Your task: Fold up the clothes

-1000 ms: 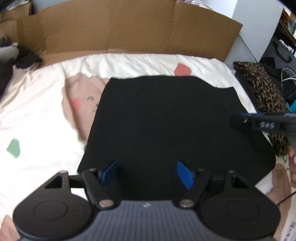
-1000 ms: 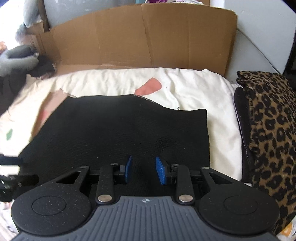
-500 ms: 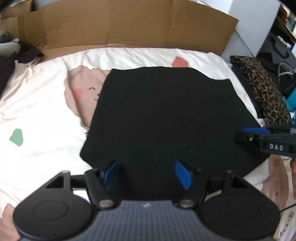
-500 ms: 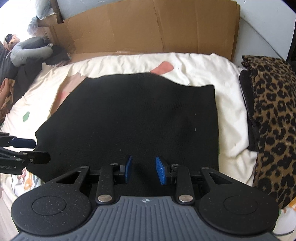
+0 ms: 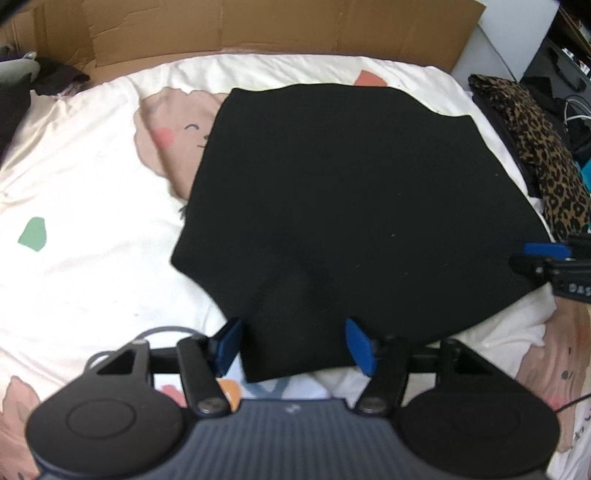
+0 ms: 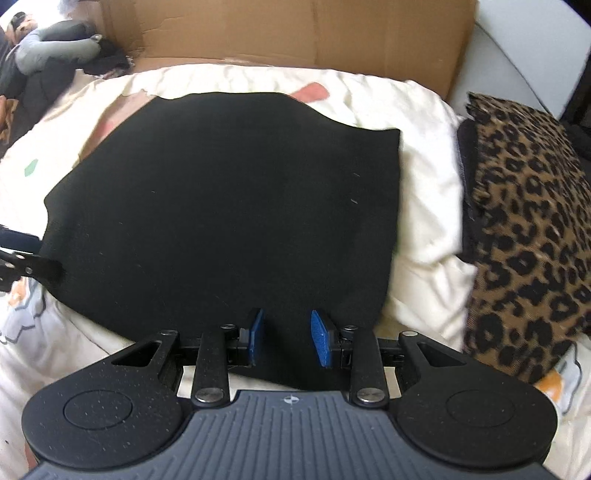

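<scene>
So the black cloth (image 5: 351,192) is lying mostly flat on the bed (image 5: 85,177), on a cream sheet printed with cartoon faces and little coloured patches, and it takes up most of the middle in both wrist views. Its near edge droops toward the cameras. Left gripper (image 5: 293,345) sits over the near left corner of the cloth, blue pads spread wide with that corner of fabric between them; its jaws have just been closing a bit, but the pads don't look like they're pressing the cloth, there's a gap on each side. Right gripper (image 6: 286,339) is at the near edge further to the right, pads fairly close together with black fabric showing between them. Honestly can't tell if it's actually pinching the cloth or just hovering right over it, since everything there is black on black. From the left wrist view you can see the right gripper poking in at the right edge of the cloth, and from the right wrist view the left one pokes in at the left edge. Cardboard (image 6: 295,29) stands along the far side of the bed, and a leopard-print cloth (image 6: 528,229) lies just beside the sheet on the right, apart from the black one.
</scene>
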`<state>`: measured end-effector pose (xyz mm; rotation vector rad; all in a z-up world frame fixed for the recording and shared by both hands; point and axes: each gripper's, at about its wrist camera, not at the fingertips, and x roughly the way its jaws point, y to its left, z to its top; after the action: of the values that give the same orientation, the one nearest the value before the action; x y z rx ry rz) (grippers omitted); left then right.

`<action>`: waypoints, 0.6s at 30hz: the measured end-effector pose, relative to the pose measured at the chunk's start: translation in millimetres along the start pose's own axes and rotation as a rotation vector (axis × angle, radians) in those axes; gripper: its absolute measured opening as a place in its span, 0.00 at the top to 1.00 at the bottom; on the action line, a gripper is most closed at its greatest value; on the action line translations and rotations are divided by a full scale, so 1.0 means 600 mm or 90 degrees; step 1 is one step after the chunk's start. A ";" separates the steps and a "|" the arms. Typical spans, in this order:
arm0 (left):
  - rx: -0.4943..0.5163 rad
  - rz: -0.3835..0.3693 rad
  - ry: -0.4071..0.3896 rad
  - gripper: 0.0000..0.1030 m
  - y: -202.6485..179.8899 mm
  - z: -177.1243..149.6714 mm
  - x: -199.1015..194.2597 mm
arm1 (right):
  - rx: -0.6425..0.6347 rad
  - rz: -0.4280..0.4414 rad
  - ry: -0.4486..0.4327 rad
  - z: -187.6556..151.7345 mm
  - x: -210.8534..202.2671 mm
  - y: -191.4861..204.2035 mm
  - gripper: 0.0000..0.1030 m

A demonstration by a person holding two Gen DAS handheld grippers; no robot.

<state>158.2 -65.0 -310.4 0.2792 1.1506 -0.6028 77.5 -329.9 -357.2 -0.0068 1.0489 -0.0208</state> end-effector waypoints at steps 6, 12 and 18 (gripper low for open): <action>0.014 0.007 0.006 0.37 0.010 -0.004 -0.012 | 0.019 -0.041 0.022 -0.022 -0.011 -0.032 0.66; 0.000 0.048 0.026 0.44 0.033 0.000 -0.023 | 0.077 -0.043 0.030 -0.040 -0.027 -0.060 0.66; -0.012 0.075 0.032 0.51 0.054 0.002 -0.034 | 0.136 -0.020 0.024 -0.048 -0.042 -0.068 0.66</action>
<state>172.5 -33.3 -294.6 0.3456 1.1791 -0.4828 39.6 -369.9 -348.9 0.1710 1.0796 -0.1613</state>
